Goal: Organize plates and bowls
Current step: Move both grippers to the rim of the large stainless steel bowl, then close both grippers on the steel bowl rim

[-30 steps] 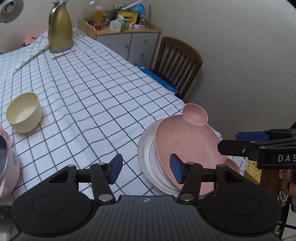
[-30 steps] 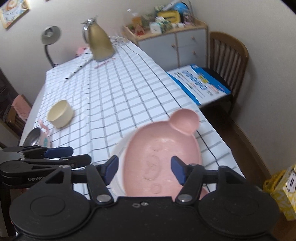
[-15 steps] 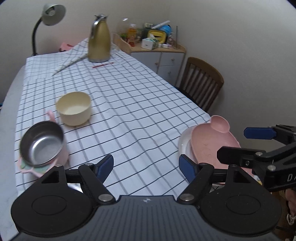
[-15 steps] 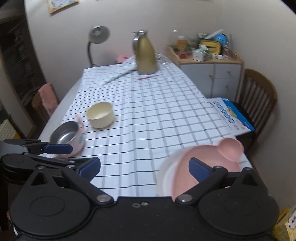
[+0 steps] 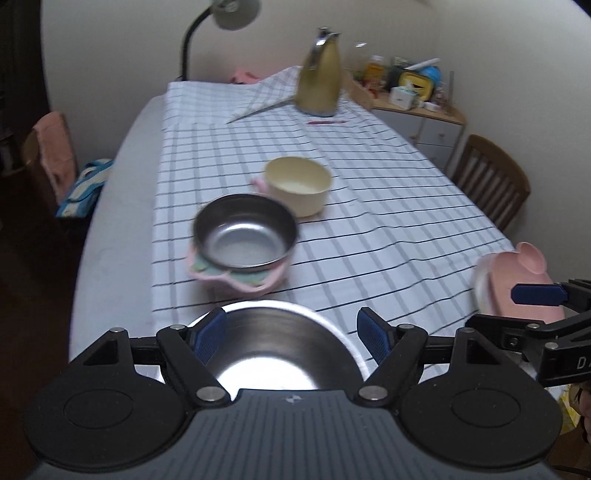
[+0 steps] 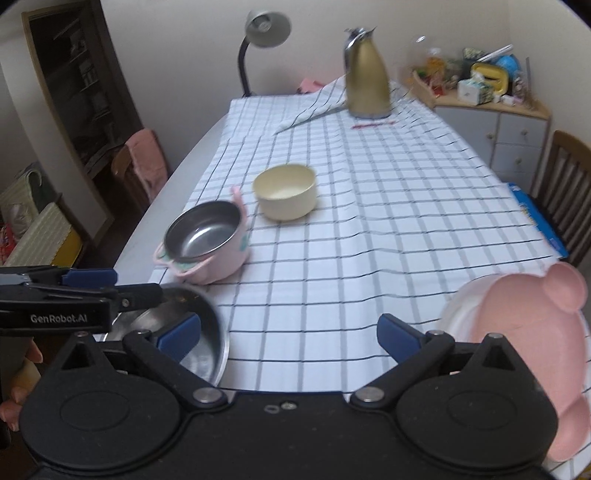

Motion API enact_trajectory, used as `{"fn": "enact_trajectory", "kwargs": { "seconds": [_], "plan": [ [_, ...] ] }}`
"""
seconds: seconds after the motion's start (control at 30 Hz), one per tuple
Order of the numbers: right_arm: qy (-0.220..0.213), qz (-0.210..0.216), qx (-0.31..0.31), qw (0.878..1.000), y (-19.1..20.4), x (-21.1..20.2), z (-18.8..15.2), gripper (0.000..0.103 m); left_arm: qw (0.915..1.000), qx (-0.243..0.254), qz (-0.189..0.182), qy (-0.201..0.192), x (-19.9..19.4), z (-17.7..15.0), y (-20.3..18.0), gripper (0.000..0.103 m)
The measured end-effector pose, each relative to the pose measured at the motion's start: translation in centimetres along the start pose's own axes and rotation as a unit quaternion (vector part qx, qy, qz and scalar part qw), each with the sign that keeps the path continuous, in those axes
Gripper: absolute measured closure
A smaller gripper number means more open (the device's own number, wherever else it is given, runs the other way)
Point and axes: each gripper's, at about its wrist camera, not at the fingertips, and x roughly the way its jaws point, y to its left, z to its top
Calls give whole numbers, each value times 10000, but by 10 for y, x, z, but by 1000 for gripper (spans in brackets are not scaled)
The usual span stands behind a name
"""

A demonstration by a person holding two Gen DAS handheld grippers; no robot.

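Note:
My left gripper (image 5: 291, 334) is open and empty, its jaws wide on either side of a steel dish (image 5: 280, 347) at the table's near edge. Beyond it stands a steel bowl in a pink holder (image 5: 243, 240), then a cream bowl (image 5: 297, 190). A pink bear-shaped plate (image 5: 517, 280) lies on white plates at the right edge. My right gripper (image 6: 290, 332) is open and empty, above bare tablecloth between the steel dish (image 6: 195, 332) and the pink plate (image 6: 524, 332). The steel bowl (image 6: 205, 240) and the cream bowl (image 6: 284, 192) show there too.
A gold thermos jug (image 5: 319, 74) and a desk lamp (image 5: 210, 22) stand at the table's far end. A wooden chair (image 5: 491, 181) is on the right and a cluttered cabinet (image 6: 491, 110) behind it. Another chair (image 6: 136, 166) stands on the left.
Both grippers have pulled back from the pink plate and swung left. Both have opened wider. The steel dish has come into view between my left jaws.

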Motion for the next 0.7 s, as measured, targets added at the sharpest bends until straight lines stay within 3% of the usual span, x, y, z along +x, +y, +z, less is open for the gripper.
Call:
{"fn": "enact_trajectory", "kwargs": {
  "seconds": [0.33,0.7],
  "plan": [
    [470,204,-189,9985,33,46,-8,5,9967,-356,666,289,21,-27,61,26],
    [1061,325,-343,9932,54,84,-21,30,9900,-927,661,832,43,-51,89,27]
  ]
}}
